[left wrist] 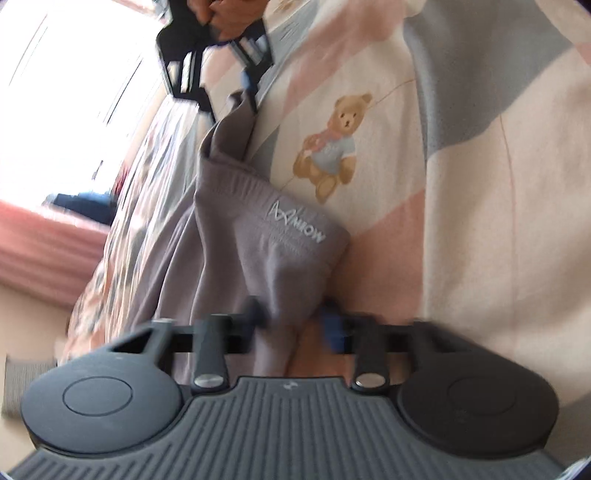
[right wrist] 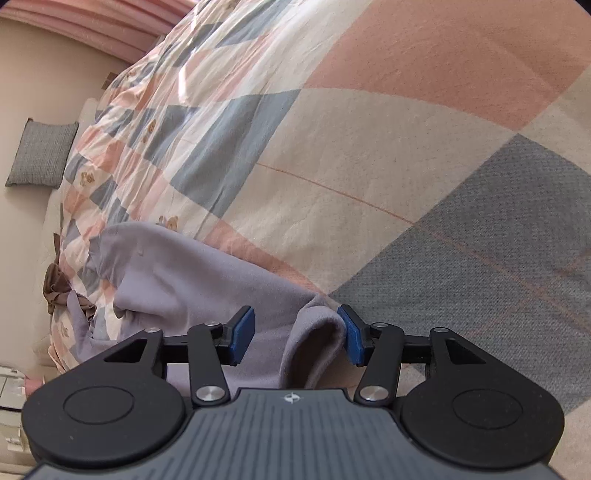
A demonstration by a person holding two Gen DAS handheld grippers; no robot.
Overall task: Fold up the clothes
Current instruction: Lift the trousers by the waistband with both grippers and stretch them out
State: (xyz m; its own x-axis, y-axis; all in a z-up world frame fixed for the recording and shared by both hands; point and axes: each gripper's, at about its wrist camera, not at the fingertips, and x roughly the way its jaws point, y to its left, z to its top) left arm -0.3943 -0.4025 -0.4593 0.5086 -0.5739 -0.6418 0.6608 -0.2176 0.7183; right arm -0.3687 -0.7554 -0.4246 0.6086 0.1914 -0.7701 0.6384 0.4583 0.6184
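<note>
Bedroom setting: a bed covered by a patchwork quilt (right wrist: 332, 155) in pink, cream and blue-grey blocks, with teddy-bear prints. At far left of the right wrist view, a grey cushion (right wrist: 42, 155) leans against the cream wall, and a brown bow (right wrist: 55, 282) hangs at the quilt's edge. The grey garment (right wrist: 177, 273) lies spread on the quilt, one edge rolled up.

Left gripper (left wrist: 291, 317) — pads pressed together on a bunched fold of the grey garment; picture blurred, but fabric is pinched between them. White lettering shows on the cloth just above the grip. The garment stretches up and away toward the other tool.

Right gripper (right wrist: 295, 332) — blue pads stand well apart, with the garment's rolled edge between them, touching the right pad (right wrist: 351, 339). In the left wrist view a hand (left wrist: 229, 18) holds this tool.
</note>
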